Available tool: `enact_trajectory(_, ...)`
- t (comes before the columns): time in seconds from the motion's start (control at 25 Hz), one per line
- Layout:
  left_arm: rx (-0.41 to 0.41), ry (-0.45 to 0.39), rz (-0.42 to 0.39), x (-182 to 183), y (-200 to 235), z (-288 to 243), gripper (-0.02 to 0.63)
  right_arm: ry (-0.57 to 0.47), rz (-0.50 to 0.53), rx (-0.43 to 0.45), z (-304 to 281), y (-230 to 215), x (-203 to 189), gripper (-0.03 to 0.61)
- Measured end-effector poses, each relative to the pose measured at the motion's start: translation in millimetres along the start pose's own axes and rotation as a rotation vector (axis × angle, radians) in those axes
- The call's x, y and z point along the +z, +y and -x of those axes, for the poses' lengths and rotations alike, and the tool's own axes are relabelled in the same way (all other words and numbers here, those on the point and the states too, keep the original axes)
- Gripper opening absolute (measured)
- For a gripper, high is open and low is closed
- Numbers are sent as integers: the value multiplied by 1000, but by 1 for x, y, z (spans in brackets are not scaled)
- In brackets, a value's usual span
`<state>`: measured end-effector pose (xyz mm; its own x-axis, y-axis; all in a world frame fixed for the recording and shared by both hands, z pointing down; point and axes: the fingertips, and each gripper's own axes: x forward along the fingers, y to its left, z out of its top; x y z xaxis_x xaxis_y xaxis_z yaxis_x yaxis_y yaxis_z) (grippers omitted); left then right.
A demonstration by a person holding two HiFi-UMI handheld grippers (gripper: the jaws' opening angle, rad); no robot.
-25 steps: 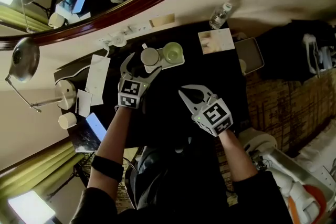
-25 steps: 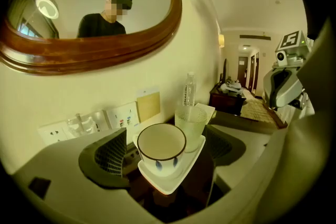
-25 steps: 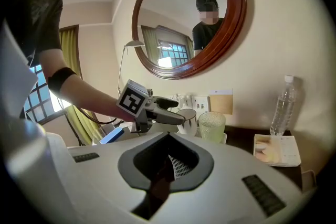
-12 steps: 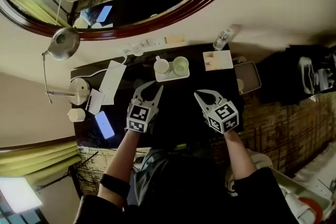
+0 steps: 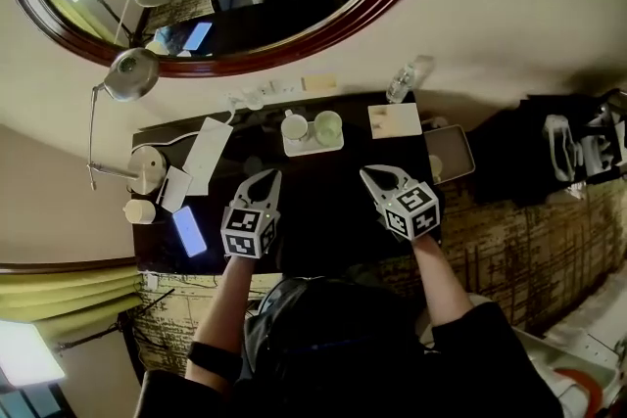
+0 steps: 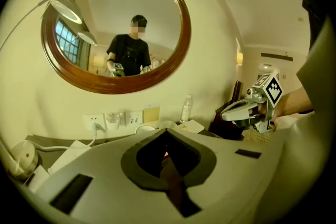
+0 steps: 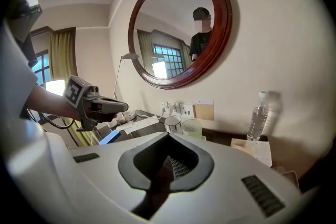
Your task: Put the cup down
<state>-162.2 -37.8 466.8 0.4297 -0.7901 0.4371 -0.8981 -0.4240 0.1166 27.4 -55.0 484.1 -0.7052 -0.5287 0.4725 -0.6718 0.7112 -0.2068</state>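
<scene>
The left tongs had just been closed on nothing; the right tongs were likewise shut and empty. Both were held over the dark bench, apart from the white cup, which was set on a tray beside a green cup.

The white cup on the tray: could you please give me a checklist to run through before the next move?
1. White cup stands upright on the tray: ok.
2. Left gripper is clear of the cup, its jaws just closed with nothing between them: ok.
3. Right gripper is shut and empty: ok.
4. Green cup is upright beside the white cup: ok.
5. Gap between the two cups: cannot tell.
6. Contents of the white cup: cannot tell.
</scene>
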Motion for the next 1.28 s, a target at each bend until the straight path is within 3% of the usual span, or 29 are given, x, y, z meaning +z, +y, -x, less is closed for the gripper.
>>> enact_trajectory(0.12,11,13,43,-5,-4,8,5,2,4,-19,6,-4,3,6)
enact_trajectory(0.4,26,40,60,-16,-4,20,5,9,22,-79,24,-14,9,6)
enact_trajectory(1.28,40,45,74,-28,-13,38,5,4,30,-74,31,-9,-6,8)
